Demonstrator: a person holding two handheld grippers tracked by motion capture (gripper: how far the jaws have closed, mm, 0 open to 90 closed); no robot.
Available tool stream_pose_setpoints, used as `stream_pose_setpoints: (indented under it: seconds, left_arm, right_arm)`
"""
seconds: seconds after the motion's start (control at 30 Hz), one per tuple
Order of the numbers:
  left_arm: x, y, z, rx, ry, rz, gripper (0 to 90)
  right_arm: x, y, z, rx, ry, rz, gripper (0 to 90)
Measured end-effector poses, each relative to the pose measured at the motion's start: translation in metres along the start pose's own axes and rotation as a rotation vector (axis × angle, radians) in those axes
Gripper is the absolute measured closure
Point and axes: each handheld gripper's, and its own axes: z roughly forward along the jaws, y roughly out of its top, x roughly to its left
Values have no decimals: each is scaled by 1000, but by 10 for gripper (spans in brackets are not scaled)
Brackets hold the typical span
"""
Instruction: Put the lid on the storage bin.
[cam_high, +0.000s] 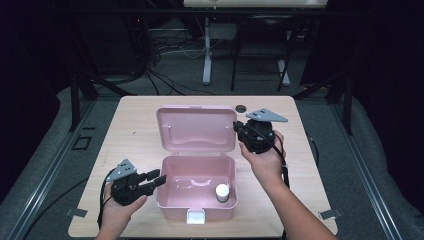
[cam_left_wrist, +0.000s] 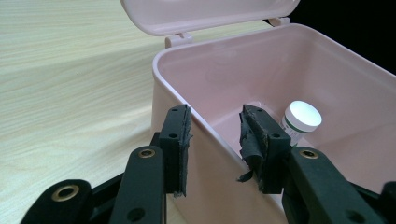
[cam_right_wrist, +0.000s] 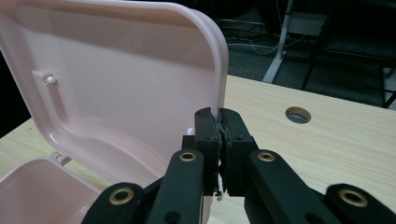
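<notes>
Left gripper (cam_high: 156, 180): black, chunky body, grey three-cornered plate on top, black cable at back. Right gripper (cam_high: 237, 127): same black body, same grey plate, black cable along wrist. Jaws: flat black bars with round brass-coloured rivets and small screw holes. Pads (cam_left_wrist: 180, 140): dark rubber, rough, frayed at edges. Forearms bare, no sleeves, no gloves.

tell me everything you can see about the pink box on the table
The pink box looks like glossy plastic, with rounded corners and a white latch at its front. It stands on the wooden table, its hinged lid raised. A small white-capped bottle stands inside. The right hand-held gripper pinches the lid's edge; the left hand-held gripper straddles the box's side wall, jaws apart.
</notes>
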Motion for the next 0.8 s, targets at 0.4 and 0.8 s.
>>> stream_pose_setpoints:
  seconds: [0.4, 0.8]
  left_arm:
    - [0, 1, 1, 4, 0, -4, 627]
    - [4, 6, -2, 2, 9, -2, 621]
  right_arm:
    - [-1, -4, -5, -17, 7, -14, 869]
    - [-1, -3, -1, -24, 16, -10, 870]
